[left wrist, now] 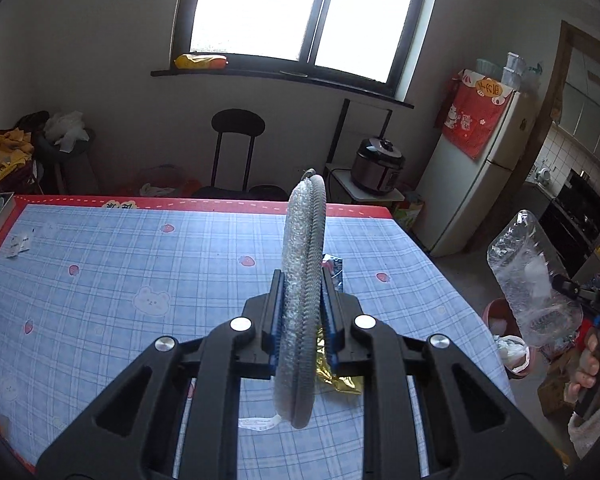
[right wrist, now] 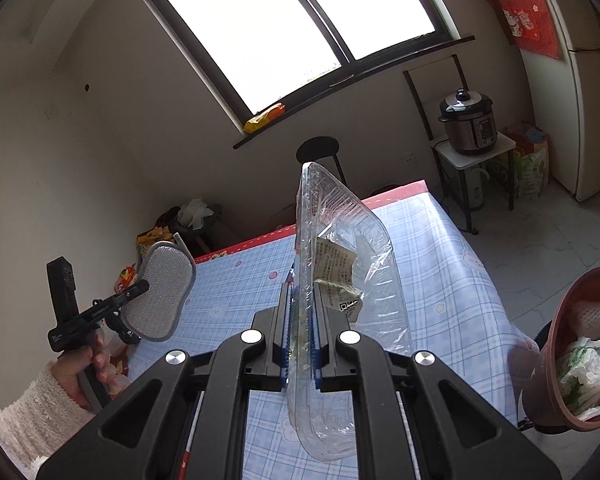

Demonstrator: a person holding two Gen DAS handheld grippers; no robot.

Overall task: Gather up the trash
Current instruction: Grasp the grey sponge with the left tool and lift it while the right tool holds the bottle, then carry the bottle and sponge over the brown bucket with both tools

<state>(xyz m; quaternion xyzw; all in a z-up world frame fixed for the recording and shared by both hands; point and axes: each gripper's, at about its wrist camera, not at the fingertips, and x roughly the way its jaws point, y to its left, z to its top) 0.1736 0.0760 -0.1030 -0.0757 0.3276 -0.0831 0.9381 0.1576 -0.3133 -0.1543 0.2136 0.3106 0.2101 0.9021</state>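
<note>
My left gripper (left wrist: 302, 300) is shut on a grey scouring sponge pad (left wrist: 302, 260), held on edge above the blue checked tablecloth (left wrist: 140, 264); the pad also shows in the right wrist view (right wrist: 160, 292). My right gripper (right wrist: 300, 304) is shut on a clear plastic food tray (right wrist: 340, 264) with a crumpled paper label inside, held upright above the table; it also shows in the left wrist view (left wrist: 532, 276). A gold wrapper (left wrist: 340, 376) and a blue-silver wrapper (left wrist: 334, 272) lie on the table under the left gripper. A reddish trash bin (right wrist: 576, 356) with white waste stands at the table's right.
Small white paper scraps (left wrist: 18, 244) lie at the table's far left. A black chair (left wrist: 236, 148) stands behind the table. A pressure cooker (left wrist: 378, 166) sits on a small stand beside a white fridge (left wrist: 472, 176). Bags are piled in the far left corner (left wrist: 16, 152).
</note>
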